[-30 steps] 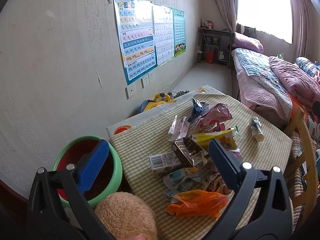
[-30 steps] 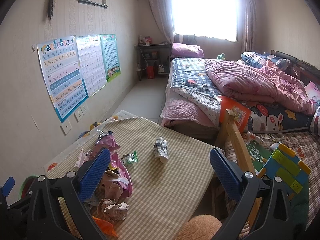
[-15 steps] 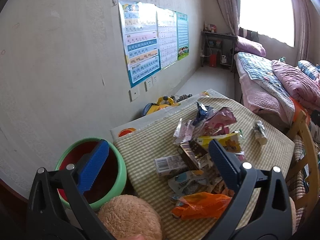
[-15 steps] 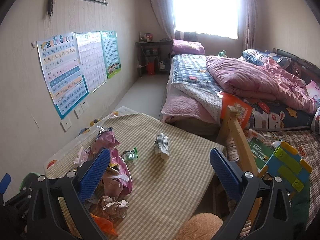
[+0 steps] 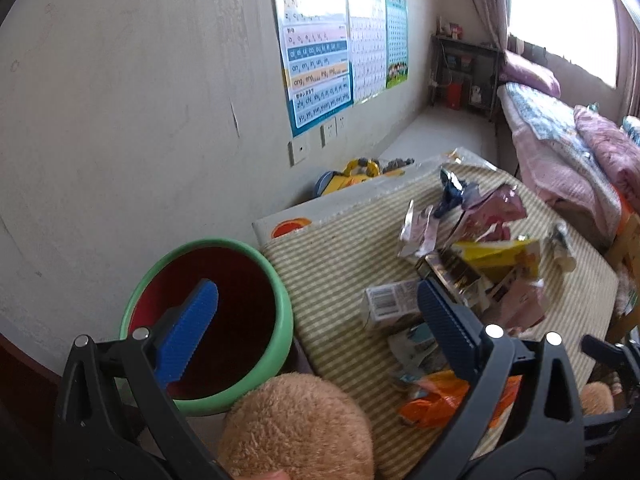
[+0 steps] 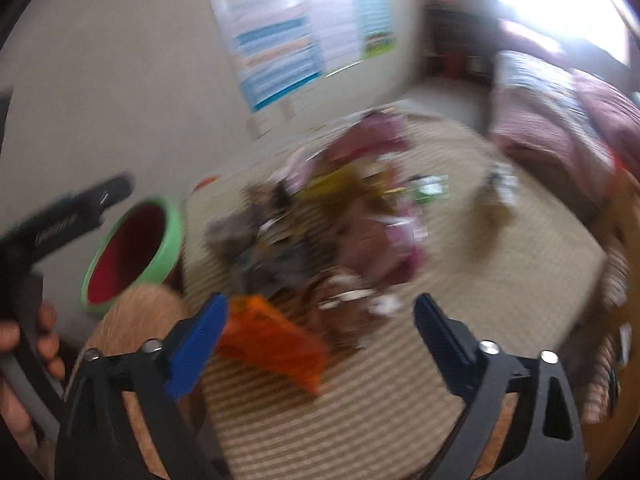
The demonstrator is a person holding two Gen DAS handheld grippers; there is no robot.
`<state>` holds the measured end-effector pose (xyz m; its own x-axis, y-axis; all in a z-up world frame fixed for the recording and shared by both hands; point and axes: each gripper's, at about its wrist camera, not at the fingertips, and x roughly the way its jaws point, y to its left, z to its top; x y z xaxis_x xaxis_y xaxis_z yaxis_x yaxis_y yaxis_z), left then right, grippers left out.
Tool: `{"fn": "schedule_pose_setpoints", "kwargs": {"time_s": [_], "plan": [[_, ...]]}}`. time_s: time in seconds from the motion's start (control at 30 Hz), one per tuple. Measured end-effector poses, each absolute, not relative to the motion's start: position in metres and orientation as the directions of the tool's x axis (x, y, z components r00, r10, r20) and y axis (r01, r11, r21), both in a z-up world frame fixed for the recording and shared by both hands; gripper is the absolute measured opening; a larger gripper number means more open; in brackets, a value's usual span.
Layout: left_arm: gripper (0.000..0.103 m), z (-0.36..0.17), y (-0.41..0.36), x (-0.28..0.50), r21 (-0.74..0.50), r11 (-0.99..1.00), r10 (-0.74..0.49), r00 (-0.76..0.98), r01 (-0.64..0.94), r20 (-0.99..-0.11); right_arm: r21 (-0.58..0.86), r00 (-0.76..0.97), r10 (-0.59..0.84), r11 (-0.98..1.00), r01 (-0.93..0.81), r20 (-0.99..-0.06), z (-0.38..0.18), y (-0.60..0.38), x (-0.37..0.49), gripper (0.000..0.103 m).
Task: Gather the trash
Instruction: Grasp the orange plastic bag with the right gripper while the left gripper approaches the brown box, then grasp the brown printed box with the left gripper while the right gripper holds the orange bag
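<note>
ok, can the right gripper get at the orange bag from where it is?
Probably yes: the right gripper has its jaws open, closing a little, and the orange bag lies just ahead with nothing on top, though the frame is blurred.

one green bin (image 5: 208,320) with a red inside, beside the tabletop's (image 5: 332,264) left edge. one orange bag (image 5: 436,402) at the near edge. one barcoded carton (image 5: 390,304), one yellow box (image 5: 496,256). three wall posters (image 5: 316,44). two tongs (image 5: 316,328) (image 6: 316,340).
</note>
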<state>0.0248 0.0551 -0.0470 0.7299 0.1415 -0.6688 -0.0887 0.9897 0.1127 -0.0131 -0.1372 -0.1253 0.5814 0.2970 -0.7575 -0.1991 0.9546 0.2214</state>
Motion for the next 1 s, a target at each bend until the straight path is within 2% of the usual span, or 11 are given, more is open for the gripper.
{"fn": "schedule_pose_setpoints", "kwargs": {"time_s": [0.13, 0.17, 0.2, 0.23, 0.33, 0.37, 0.5, 0.57, 0.73, 0.87, 1.0], "plan": [[0.098, -0.052, 0.054, 0.025, 0.112, 0.991, 0.127, 0.724, -0.068, -0.678, 0.202, 0.514, 0.318, 0.941, -0.270, -0.796, -0.144, -0.117, -0.002, 0.062], [0.098, -0.053, 0.054, 0.026, 0.092, 0.994, 0.103, 0.720, -0.055, -0.686, 0.211, 0.486, 0.330, 0.935, -0.284, -0.809, -0.151, -0.113, 0.000, 0.052], [0.098, -0.054, 0.055, 0.028, 0.072, 0.996, 0.082, 0.714, -0.044, -0.696, 0.220, 0.463, 0.337, 0.932, -0.289, -0.820, -0.157, -0.112, 0.000, 0.047], [0.098, -0.056, 0.054, 0.029, 0.057, 0.998, 0.066, 0.707, -0.036, -0.704, 0.227, 0.467, 0.341, 0.931, -0.284, -0.816, -0.159, -0.113, -0.001, 0.047], [0.098, -0.063, 0.048, 0.034, 0.018, 1.000, 0.001, 0.687, 0.018, -0.727, 0.307, 0.466, 0.408, 0.910, -0.279, -0.785, -0.150, -0.124, -0.008, 0.035], [0.098, -0.065, 0.046, 0.038, 0.019, 0.999, -0.010, 0.679, 0.034, -0.734, 0.331, 0.473, 0.427, 0.903, -0.275, -0.771, -0.146, -0.128, -0.008, 0.006], [0.097, -0.074, 0.032, 0.053, 0.037, 0.993, -0.044, 0.649, 0.110, -0.759, 0.366, 0.545, 0.430, 0.902, -0.228, -0.720, -0.124, -0.149, -0.016, 0.005], [0.092, -0.076, 0.025, 0.062, 0.028, 0.987, -0.076, 0.617, 0.158, -0.783, 0.366, 0.589, 0.412, 0.908, -0.203, -0.695, -0.115, -0.162, -0.021, 0.005], [0.085, -0.084, 0.006, 0.092, -0.061, 0.979, -0.160, 0.549, 0.194, -0.820, 0.337, 0.672, 0.323, 0.935, -0.115, -0.667, -0.100, -0.188, -0.027, 0.005], [0.085, -0.098, -0.008, 0.117, -0.114, 0.976, -0.191, 0.476, 0.186, -0.858, 0.298, 0.711, 0.260, 0.952, -0.074, -0.653, -0.090, -0.207, -0.038, 0.005], [0.091, -0.108, -0.032, 0.121, -0.001, 0.962, -0.136, 0.478, 0.272, -0.868, 0.301, 0.749, 0.209, 0.954, -0.014, -0.629, -0.088, -0.225, -0.045, 0.005]]}}
